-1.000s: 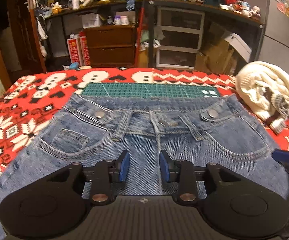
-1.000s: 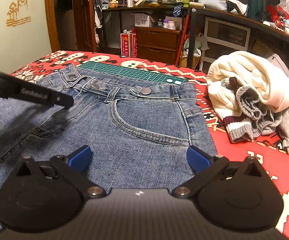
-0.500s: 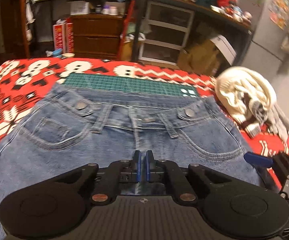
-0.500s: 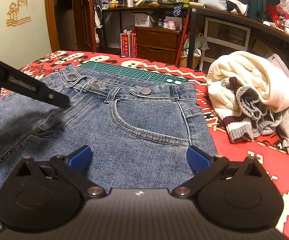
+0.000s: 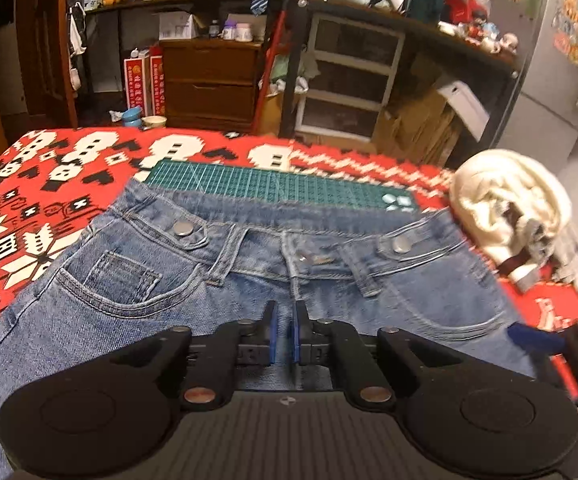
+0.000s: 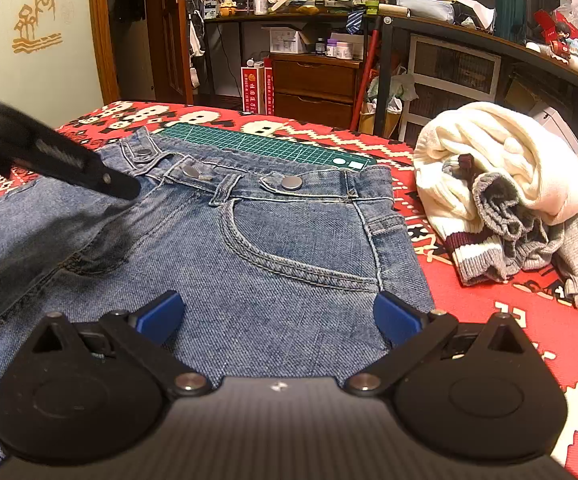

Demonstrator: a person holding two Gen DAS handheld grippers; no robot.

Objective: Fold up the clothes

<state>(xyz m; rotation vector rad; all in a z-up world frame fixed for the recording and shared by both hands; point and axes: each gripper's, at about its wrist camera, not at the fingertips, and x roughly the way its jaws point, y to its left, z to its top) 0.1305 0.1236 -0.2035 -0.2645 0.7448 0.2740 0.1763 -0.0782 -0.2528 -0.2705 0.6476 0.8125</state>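
A lived-in bedroom is shown: a bed is covered by a red patterned blanket (image 6: 489, 320), a wooden chest of drawers (image 6: 313, 88) is seen at 12 o'clock, cluttered shelves (image 6: 289, 8) are stacked above it, and a wooden door (image 6: 169, 32) is set at 11 o'clock.

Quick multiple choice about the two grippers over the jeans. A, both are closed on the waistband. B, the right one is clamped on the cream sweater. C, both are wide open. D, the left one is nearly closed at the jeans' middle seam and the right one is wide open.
D: the left gripper has its blue pads almost together over the centre seam of the jeans, while the right gripper is spread wide above the denim.
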